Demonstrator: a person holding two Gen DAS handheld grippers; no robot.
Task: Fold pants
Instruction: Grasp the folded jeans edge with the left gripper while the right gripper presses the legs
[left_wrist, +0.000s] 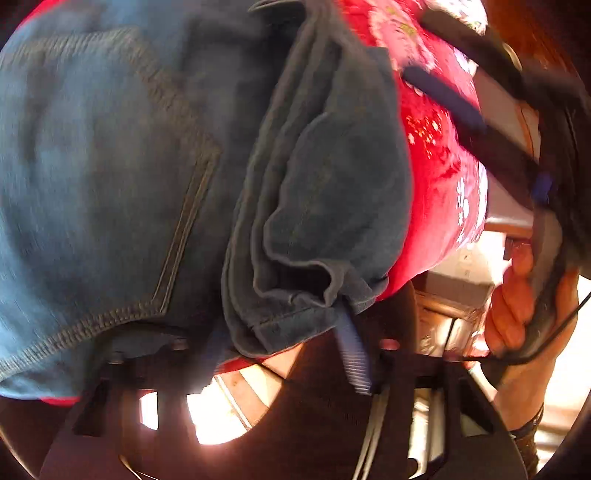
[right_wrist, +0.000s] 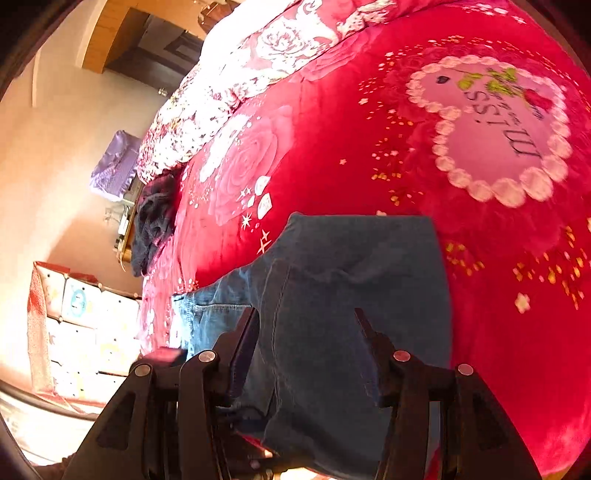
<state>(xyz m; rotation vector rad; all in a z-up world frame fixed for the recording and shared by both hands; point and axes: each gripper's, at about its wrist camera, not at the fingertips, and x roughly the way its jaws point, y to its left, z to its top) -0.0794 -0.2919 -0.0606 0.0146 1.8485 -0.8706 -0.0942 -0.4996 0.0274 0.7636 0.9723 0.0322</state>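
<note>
A: Pinching denim? Left gripper (left_wrist: 280, 354) looks clamped on the jeans (left_wrist: 110, 166) hem, thick stitched seams.
B: Right gripper (right_wrist: 306, 328) spread apart over folded jeans on plush red blanket (right_wrist: 332, 155).

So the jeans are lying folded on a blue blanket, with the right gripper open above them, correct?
Not quite: the blanket is red with pink roses, not blue, as the right wrist view shows. The rest holds: the jeans lie folded on it, with the right gripper open above them.
</note>
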